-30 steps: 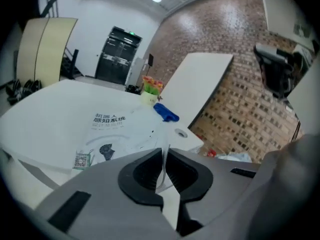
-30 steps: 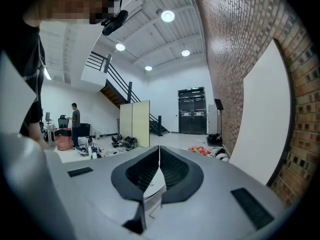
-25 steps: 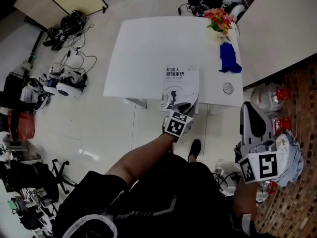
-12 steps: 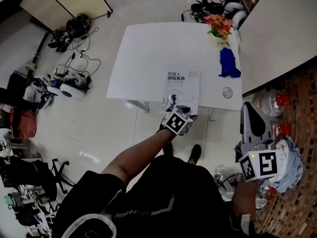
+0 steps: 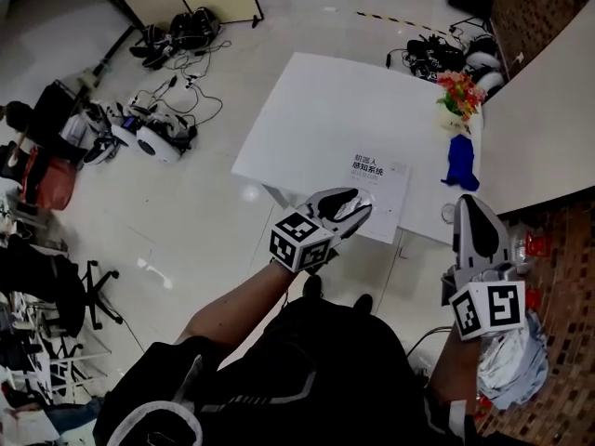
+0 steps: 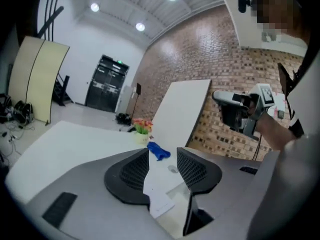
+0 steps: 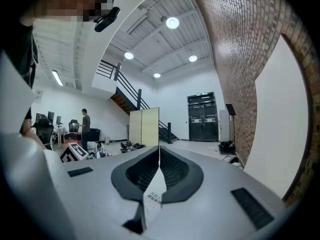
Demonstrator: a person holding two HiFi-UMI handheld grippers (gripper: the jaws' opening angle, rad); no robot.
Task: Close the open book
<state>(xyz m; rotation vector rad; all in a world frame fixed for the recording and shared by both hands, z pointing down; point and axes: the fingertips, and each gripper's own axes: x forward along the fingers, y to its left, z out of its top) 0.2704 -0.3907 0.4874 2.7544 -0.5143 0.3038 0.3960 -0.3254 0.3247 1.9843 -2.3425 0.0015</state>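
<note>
Left claw: We see the left claw (image 5: 359,204) with its jaws standing apart. They have just been opening, and nothing sits between the pads.
Right claw: The right claw (image 5: 468,201) has its jaws drawn together, tips meeting, with nothing clamped.
Left hand pose: The left forearm (image 5: 232,307) reaches forward from the lower left. It carries the left claw over the near edge of the table (image 5: 311,110). The claw tips slightly downward toward the far end and hangs above the near left corner of the book (image 5: 383,184) without touching it.
Right hand pose: The right claw is held off the table's near right corner, well apart from the book. It points forward and about level, and its marker cube (image 5: 487,309) faces up at us.
Book: It lies closed and flat, white cover up, on the near right part of the table — just beyond the left claw's tips.
Writing: The cover carries two short lines of dark Chinese print, which we read as 机器人 over 感知系统. The smaller print beneath is too fine to make out. Both marker cubes bear black-and-white square patterns.
Farther out: A flower pot (image 5: 460,93) with red and yellow blooms stands at the table's far right corner, and a blue thing (image 5: 459,161) lies just nearer than it. Cables and gear lie on the floor to the left.
</note>
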